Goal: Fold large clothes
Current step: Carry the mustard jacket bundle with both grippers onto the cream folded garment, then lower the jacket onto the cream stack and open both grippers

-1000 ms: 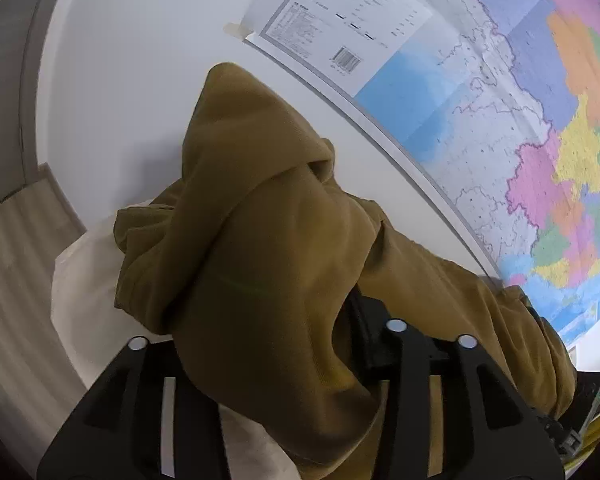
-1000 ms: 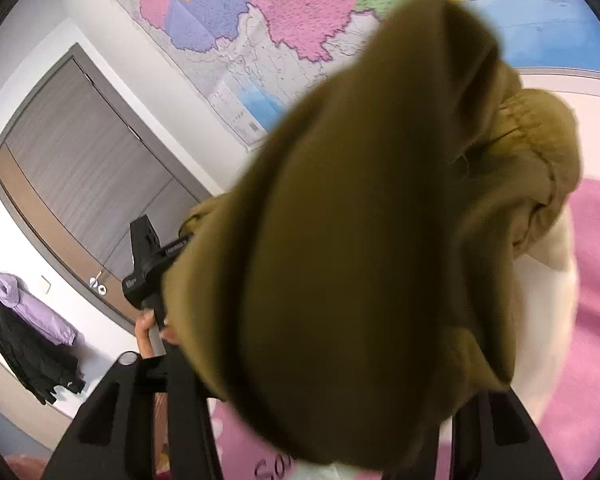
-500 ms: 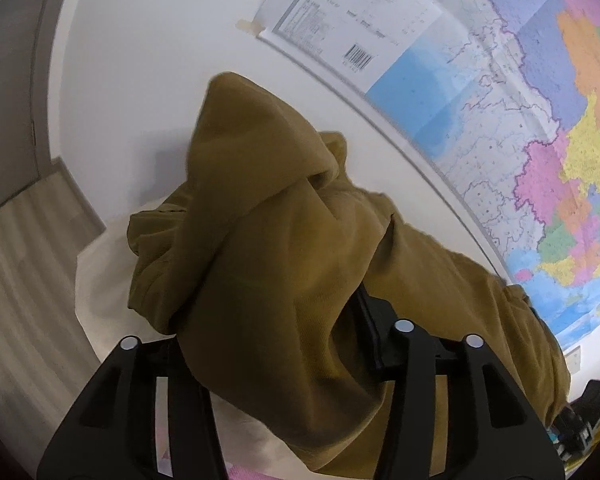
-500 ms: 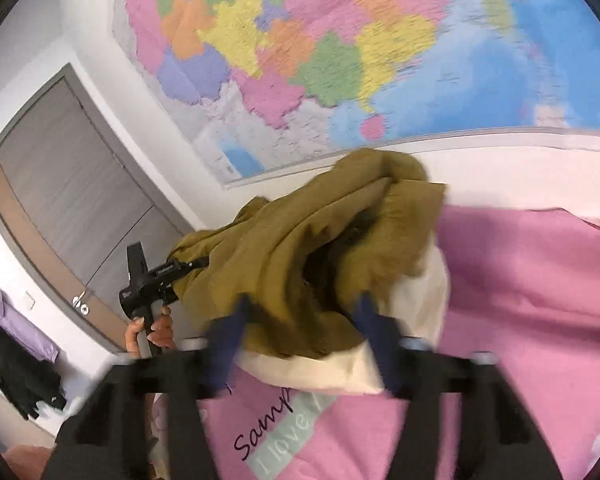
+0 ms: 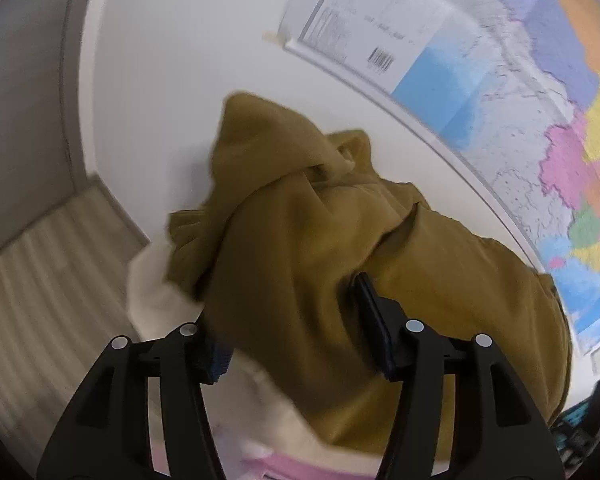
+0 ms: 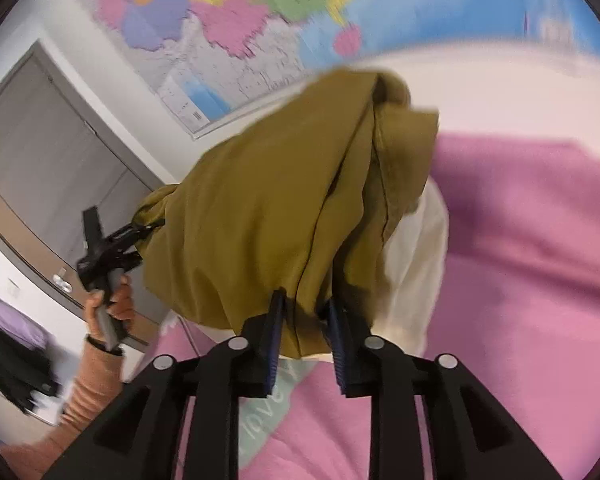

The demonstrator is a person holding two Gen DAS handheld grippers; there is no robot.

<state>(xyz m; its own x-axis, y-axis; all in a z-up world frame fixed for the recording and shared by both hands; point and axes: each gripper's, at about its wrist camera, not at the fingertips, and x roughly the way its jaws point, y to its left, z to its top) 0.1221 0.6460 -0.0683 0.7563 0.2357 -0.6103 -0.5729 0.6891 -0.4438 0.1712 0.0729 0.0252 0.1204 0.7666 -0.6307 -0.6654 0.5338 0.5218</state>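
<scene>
An olive-brown garment with a cream inner layer hangs bunched between both grippers above a pink bed cover. My left gripper is shut on a thick fold of it; the cloth hides the left pad. It also shows in the right wrist view, clamped on the garment's far edge. My right gripper is shut on the garment's lower edge, with blue pads on either side of the cloth.
A large coloured wall map hangs on the white wall behind. A grey door stands at left in the right wrist view. Dark and purple clothes hang at far left. A striped floor lies below left.
The right gripper has drawn back and down, so the garment no longer fills its view and the pink cover shows. The left gripper has tilted slightly, still holding the cloth.
</scene>
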